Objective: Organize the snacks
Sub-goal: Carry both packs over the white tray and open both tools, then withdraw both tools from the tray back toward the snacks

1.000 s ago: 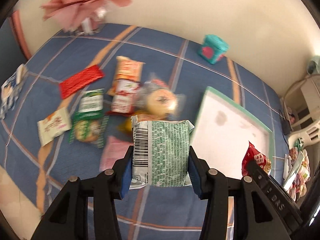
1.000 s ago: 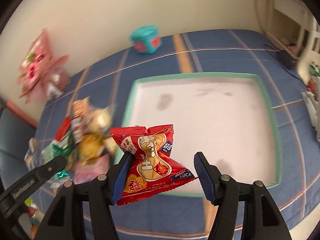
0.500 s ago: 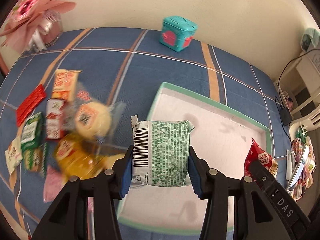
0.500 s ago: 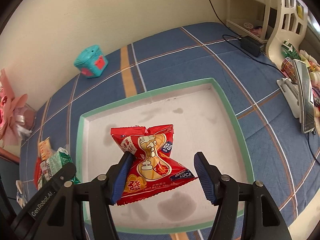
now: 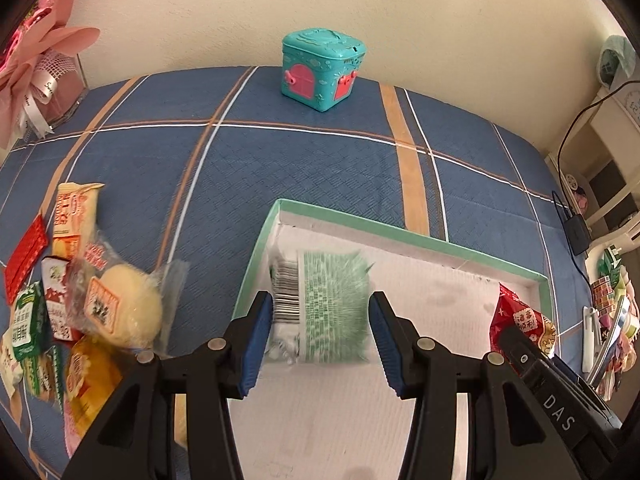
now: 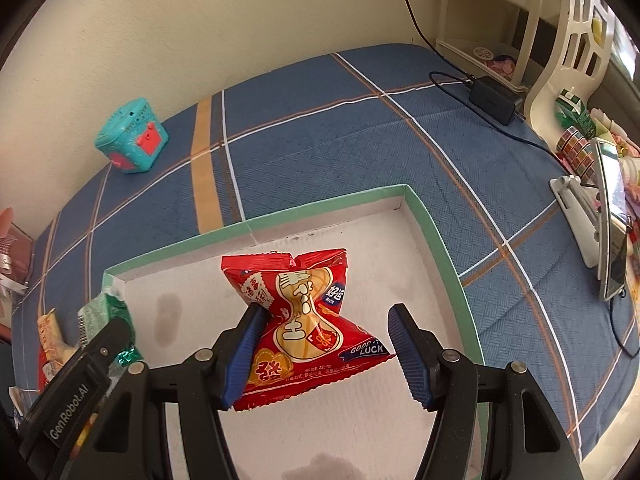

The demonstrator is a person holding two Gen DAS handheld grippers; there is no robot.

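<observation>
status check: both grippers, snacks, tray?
Left gripper open, blurred green packet between the fingers over the tray. Right gripper open; red packet touches one finger only. Tray floor unobstructed.

Cream plaster wall [image 5: 400, 20] at the far side. Blue quilted cover [image 5: 280, 168] with orange and white plaid lines spread below it. White shelf unit [image 6: 500, 20] and openwork cream chair [image 6: 576, 40] at the right, under soft daylight.

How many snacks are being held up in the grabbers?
2. A green packet sits between the left gripper fingers, and a red packet hangs from the right gripper, both above the tray.
</observation>
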